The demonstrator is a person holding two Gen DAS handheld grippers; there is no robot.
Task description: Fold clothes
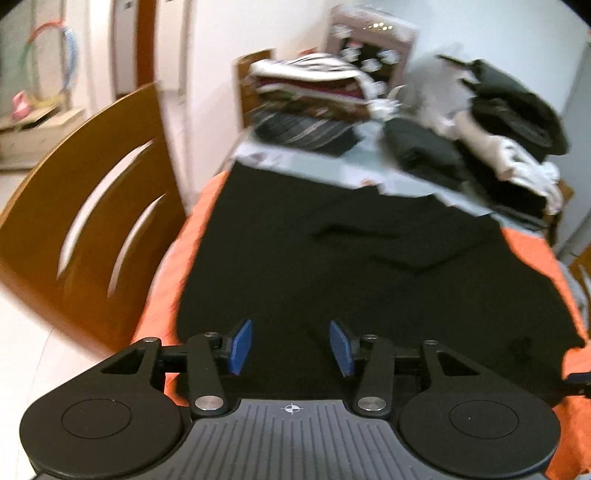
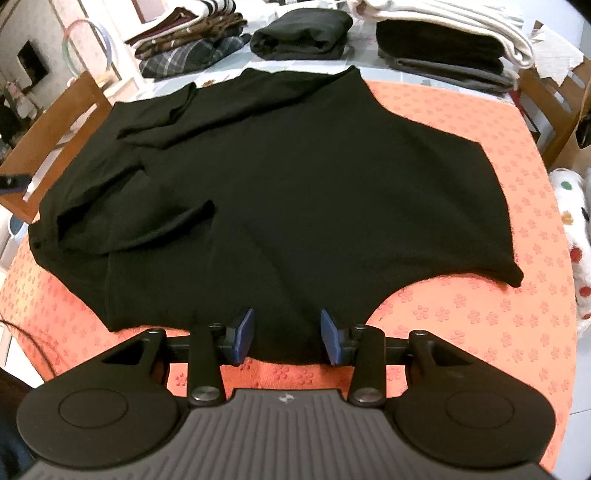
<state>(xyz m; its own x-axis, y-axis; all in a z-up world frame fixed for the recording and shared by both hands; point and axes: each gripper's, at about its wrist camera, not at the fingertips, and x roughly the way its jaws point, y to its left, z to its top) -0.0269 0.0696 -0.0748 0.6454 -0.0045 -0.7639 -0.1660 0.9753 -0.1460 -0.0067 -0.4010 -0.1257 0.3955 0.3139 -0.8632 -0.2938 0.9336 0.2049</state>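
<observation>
The left tongs point(image 1: 291, 347) are standing parted, their blue pads point(image 1: 242, 345) apart with nothing pinched between them, and they are hovering over the near edge of the black shirt point(image 1: 332, 266), which is showing in the gap; whether the pads are brushing the cloth is not clear, since this view is blurred. The right tongs point(image 2: 287, 336) are also standing parted, their pads point(image 2: 243, 334) on either side of the shirt's point(image 2: 295, 192) near hem, with black fabric lying in the gap but not squeezed between the pads. The shirt is lying spread flat across the orange mat point(image 2: 480, 314) that is covering the bench, reaching away from both tongs towards the far end. In the right wrist view one sleeve point(image 2: 162, 114) is lying folded in over the body at the left, and the opposite sleeve is stretching out to a point at the right. Beyond the shirt, on the pale far part of the bench point(image 1: 332, 170), folded clothes are sitting in stacks: a striped and patterned pile point(image 2: 184, 40) at the left, a dark bundle point(image 2: 303, 33) in the middle, and a pile of dark and cream pieces point(image 2: 450, 40) at the right. A wooden chair point(image 1: 92, 206) is standing just beside the bench at the left.
</observation>
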